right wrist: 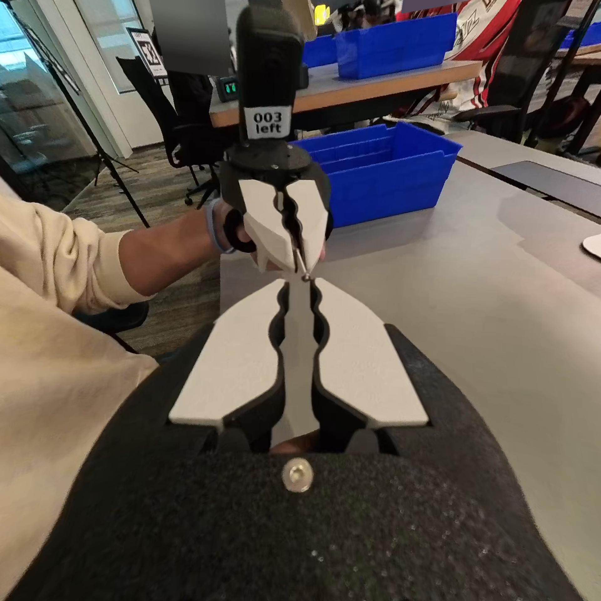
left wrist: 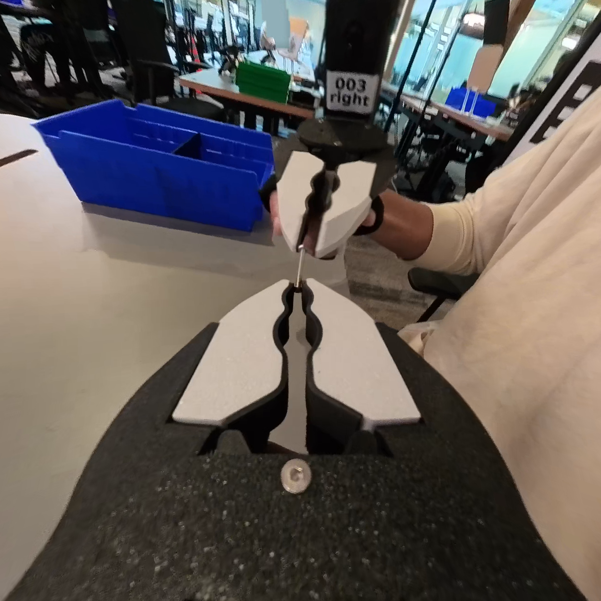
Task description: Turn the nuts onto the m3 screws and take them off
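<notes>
1. Left wrist view: left gripper, fingers drawn almost together at the tips; clamped on the near end of the m3 screw; a small dark piece sits at the clamp, whether a nut I cannot tell.
2. The m3 screw, thin and silver, held in the air; runs from the left gripper's tips toward 12 o'clock, up to the tips of the right gripper.
3. Right wrist view: right gripper, fingers a little apart, a strip of table showing between them; the screw's rounded end lies just beside the fingertip at 1 o'clock, contact unclear.
4. Same view: left gripper at 12 o'clock, pinched on the screw's shaft.
5. Blue bin, divided inside, on the table at 10 o'clock; at 1 o'clock in the right wrist view.
6. Grey table; both grippers above its edge.
7. Cream sleeve at 3 o'clock.
</notes>
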The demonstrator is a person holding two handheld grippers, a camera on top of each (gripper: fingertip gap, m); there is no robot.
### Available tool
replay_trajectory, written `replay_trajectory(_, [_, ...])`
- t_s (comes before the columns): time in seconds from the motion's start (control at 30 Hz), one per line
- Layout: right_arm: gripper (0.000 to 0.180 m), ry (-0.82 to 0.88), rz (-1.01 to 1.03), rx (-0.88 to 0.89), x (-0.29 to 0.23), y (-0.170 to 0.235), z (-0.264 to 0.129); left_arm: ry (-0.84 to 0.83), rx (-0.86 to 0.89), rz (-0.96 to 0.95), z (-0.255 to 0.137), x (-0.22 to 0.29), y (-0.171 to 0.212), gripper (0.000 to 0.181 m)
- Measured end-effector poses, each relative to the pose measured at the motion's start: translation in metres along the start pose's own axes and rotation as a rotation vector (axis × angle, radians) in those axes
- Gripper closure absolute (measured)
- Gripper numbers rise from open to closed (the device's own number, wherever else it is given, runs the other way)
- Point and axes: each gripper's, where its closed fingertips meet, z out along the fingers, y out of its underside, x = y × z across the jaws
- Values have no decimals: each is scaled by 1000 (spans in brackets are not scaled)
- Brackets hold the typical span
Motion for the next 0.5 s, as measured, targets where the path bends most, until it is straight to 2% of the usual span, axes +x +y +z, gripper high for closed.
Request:
replay_trajectory(0.1, [151,10,92,43,5,6,-3,-42,56,-37,-7,-8,2,177])
replay_trajectory(0.17, [143,-57,221,82,1,14,-3,-53,65,-37,-9,-6,7,177])
replay_trajectory(0.3, [144,-124,341,148,-6,25,3,-43,23,-18,-7,2,18,177])
replay_trajectory(0.5, [144,-146,316,160,-19,22,16,-32,-9,-13,-2,4,24,177])
